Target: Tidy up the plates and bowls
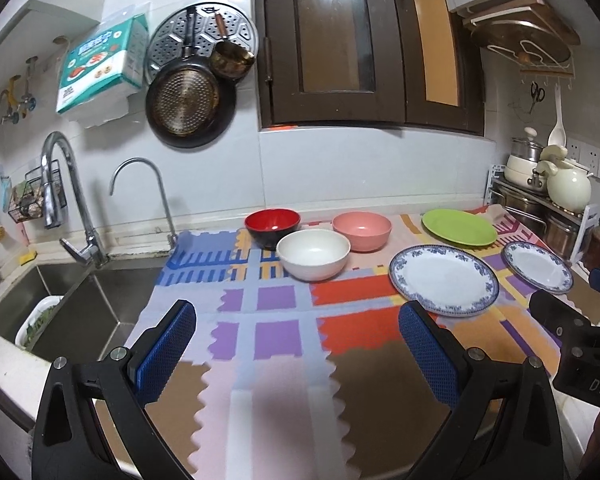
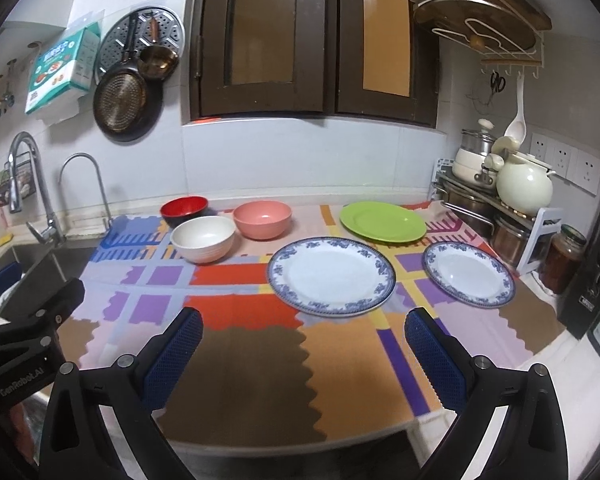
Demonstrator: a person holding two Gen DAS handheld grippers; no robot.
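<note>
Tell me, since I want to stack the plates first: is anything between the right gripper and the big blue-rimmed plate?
Nothing visible. The right gripper hangs open above bare patterned cloth, and the large blue-rimmed plate lies straight ahead. The white bowl sits off to its left, the small blue-rimmed plate to its right.

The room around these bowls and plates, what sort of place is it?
Most likely a home kitchen: a steel sink with a curved chrome tap, a dark frying pan hung on the tiled wall, and a cream ceramic pot.

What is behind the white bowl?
Behind the white bowl sits a red and black bowl, with a pink bowl beside. The white bowl hides the red one's lower front.
</note>
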